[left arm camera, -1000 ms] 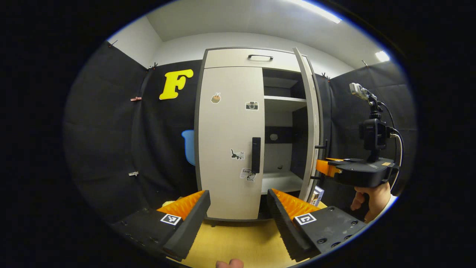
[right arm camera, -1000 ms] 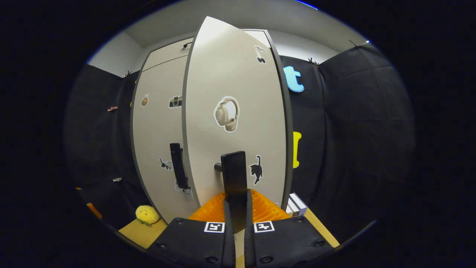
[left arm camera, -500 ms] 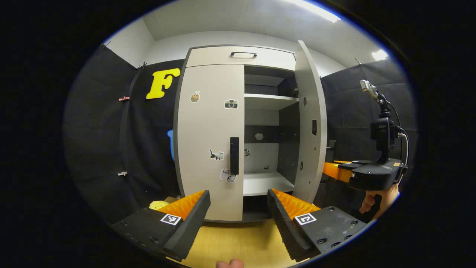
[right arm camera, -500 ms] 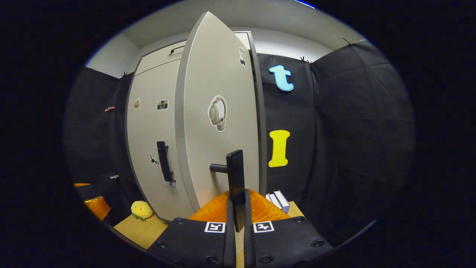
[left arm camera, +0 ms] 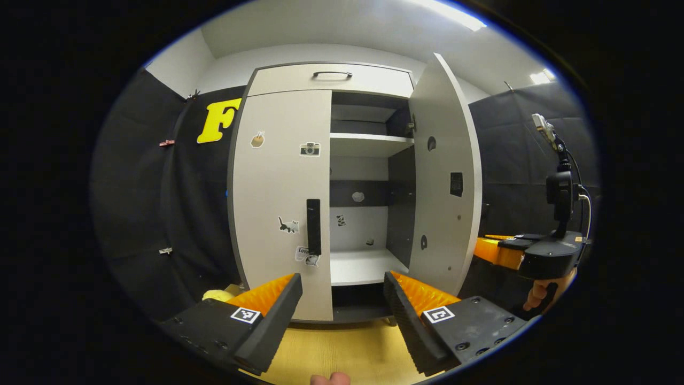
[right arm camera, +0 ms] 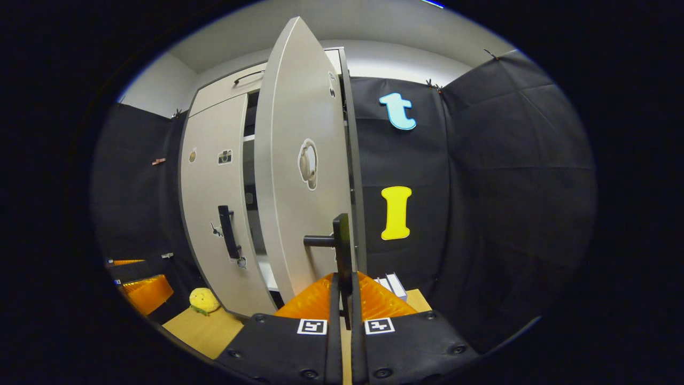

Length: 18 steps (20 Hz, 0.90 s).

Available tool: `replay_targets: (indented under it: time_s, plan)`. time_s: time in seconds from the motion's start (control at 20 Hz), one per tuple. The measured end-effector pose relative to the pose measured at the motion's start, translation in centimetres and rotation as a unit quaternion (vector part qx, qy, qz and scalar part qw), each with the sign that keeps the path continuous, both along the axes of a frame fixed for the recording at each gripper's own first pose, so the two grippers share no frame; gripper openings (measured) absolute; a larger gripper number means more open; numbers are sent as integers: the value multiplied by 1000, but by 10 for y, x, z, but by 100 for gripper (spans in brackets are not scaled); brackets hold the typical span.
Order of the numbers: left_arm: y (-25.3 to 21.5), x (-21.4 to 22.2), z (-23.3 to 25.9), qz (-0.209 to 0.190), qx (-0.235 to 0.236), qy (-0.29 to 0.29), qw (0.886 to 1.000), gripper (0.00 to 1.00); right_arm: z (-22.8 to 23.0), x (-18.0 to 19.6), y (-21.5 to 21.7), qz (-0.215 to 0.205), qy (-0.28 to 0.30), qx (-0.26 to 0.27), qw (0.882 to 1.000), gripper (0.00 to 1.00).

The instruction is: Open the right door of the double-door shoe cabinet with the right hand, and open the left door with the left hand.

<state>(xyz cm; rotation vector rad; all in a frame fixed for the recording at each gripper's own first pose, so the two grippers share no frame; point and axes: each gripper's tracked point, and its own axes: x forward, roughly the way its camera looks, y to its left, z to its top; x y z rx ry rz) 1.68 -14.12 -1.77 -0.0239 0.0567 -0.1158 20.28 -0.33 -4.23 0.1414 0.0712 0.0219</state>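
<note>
The pale shoe cabinet (left arm camera: 331, 80) stands ahead on a wooden floor. Its right door (left arm camera: 444, 182) is swung wide, baring the shelves (left arm camera: 368, 140) inside. My right gripper (right arm camera: 343, 289) is shut on that door's black handle (right arm camera: 342, 240), and it is also seen with a hand under it at the right edge of the left gripper view (left arm camera: 534, 254). The left door (left arm camera: 280, 198) is closed, its black handle (left arm camera: 313, 226) untouched. My left gripper (left arm camera: 342, 299) hangs open in front of the cabinet, short of the left door, with nothing between its fingers.
A yellow plush toy (right arm camera: 205, 300) lies on the floor by the cabinet's left front corner. Small white boxes (right arm camera: 391, 284) stand at the cabinet's right side. Black cloth walls (right arm camera: 481, 187) close in on both sides. Wooden floor (left arm camera: 342, 353) lies in front.
The right door has swung further open with my right gripper still on its handle. The left gripper view has shifted right, so the cabinet now sits more to the left.
</note>
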Motion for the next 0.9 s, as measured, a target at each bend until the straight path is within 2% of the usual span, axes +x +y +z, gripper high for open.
replay_targets:
  time_s: [0.1,0.3,0.4,0.5,0.55,0.75,0.9]
  plan:
    - [-7,3,-1,-5,3,1,1000,95,0,1,-2,-2,-1,0,1000,11]
    - [-14,7,0,-8,6,-2,1000,95,-1,3,-21,-34,-2,-13,999,11]
    - [-15,12,0,-8,6,-1,1000,96,-1,1,-27,-46,-2,-5,999,7]
    - [-17,15,-1,-8,8,-1,1000,96,-4,2,-16,-34,5,23,999,5]
    - [-18,16,-1,-8,9,0,1000,96,-4,1,-14,-32,6,27,999,8]
    - [-15,25,2,-2,12,-4,1000,95,-3,1,-23,-33,2,-5,999,10]
    - [-9,37,6,5,13,-10,1000,96,4,0,-24,-34,-8,-5,999,10]
